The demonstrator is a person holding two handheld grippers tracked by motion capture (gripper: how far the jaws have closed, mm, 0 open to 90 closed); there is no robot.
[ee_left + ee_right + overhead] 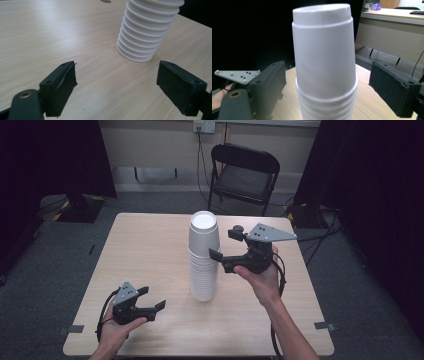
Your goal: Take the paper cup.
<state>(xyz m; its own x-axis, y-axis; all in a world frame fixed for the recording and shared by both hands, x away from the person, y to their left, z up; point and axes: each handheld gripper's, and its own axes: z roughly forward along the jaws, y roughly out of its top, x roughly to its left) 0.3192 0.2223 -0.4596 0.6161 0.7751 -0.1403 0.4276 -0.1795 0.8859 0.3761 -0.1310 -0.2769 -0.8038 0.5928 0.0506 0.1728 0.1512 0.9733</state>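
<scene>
The right gripper (218, 256) is held up beside the upper part of a stack of white cups (203, 257), its jaws pointing at the stack from the right in the high view. In the right gripper view the jaws stand wide, one on each side of the top cup (324, 50), with a clear gap between each pad and the cup wall; they grip nothing. The cups are stacked upside down, so the closed base of the top cup faces up, and the rims of the cups below show as close ridges down the stack. Nothing can be seen inside them.

The left gripper (152, 305) sits low near the front left of the bench (150, 250), held in the person's left hand (117, 327). Its jaws are wide open and empty, aimed across the bare wood towards the foot of the stack, well apart from it.

The stack stands upright near the middle of the bench. Behind the bench is a black folding chair (243, 175).
</scene>
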